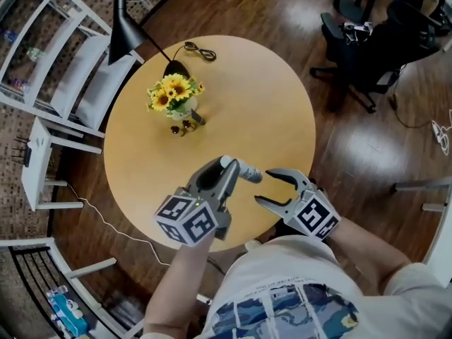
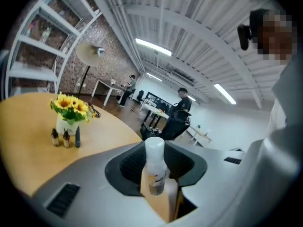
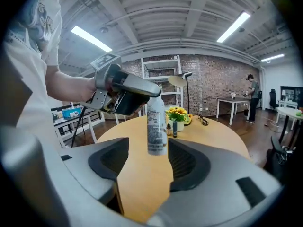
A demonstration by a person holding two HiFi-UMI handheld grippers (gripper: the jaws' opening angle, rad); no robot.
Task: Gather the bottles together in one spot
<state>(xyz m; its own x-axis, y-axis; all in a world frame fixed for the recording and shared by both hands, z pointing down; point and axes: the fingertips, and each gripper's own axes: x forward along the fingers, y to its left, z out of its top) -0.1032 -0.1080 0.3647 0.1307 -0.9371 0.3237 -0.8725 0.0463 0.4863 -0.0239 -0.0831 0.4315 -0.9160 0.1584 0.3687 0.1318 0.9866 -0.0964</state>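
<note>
Left gripper [image 1: 232, 167] is clamping the white bottle [image 1: 247, 171] aloft, I am judging for carriage to the small bottles [image 1: 182, 127] by the sunflowers [image 1: 173, 90]; right gripper [image 1: 267, 187] is standing open beside it.

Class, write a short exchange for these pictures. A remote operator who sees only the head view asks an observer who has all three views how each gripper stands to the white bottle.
Operator: From overhead the bottle just pokes out of the left gripper. Is it really gripped?
Observer: Yes. In the left gripper view, the left gripper has its jaws closed on the white bottle, with one end sticking out beyond them.
Operator: Has the right gripper taken hold too?
Observer: No. In the right gripper view, the right gripper has its jaws wide apart. The bottle hangs between them from the left gripper, and they are not clamped on it.
</note>
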